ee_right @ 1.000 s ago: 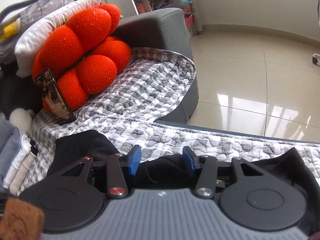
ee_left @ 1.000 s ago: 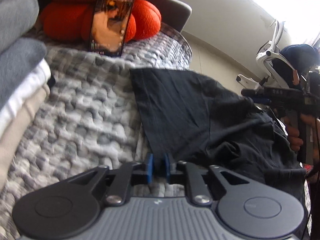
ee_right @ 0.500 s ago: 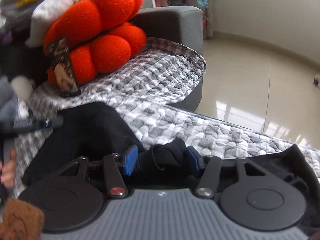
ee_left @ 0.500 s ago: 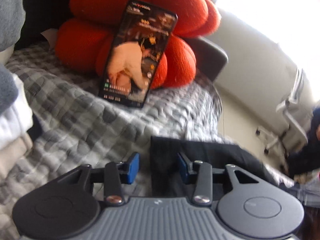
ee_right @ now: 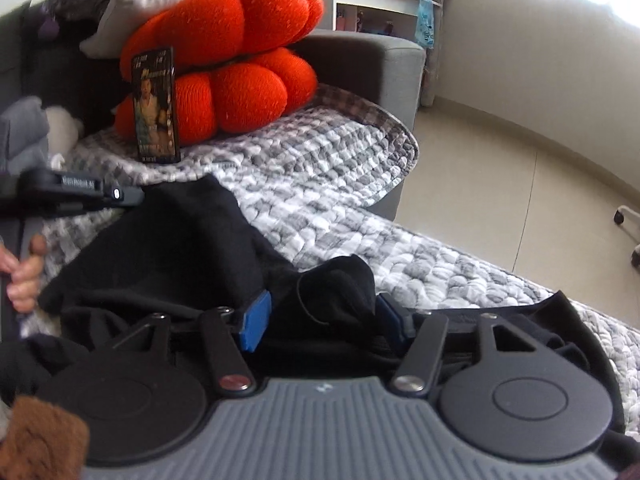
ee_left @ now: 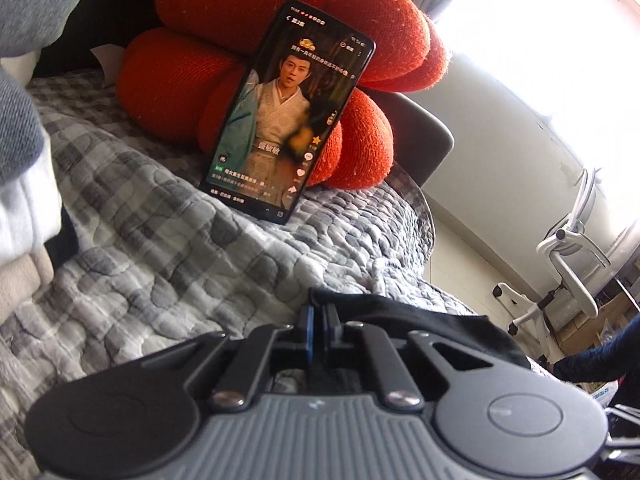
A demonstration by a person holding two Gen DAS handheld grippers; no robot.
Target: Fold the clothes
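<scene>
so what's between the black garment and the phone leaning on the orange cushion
Only bare grey quilted cover separates the black garment from the phone, as the right wrist view shows.

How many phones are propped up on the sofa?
1: a phone with its screen lit, leaning against the orange cushion on the grey quilt.

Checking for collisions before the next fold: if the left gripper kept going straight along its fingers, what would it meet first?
Probably the quilt just past the black garment pinched in the left gripper. Farther along that line stands the phone, leaning on the red cushion. Depth is hard to judge in this fisheye view.
</scene>
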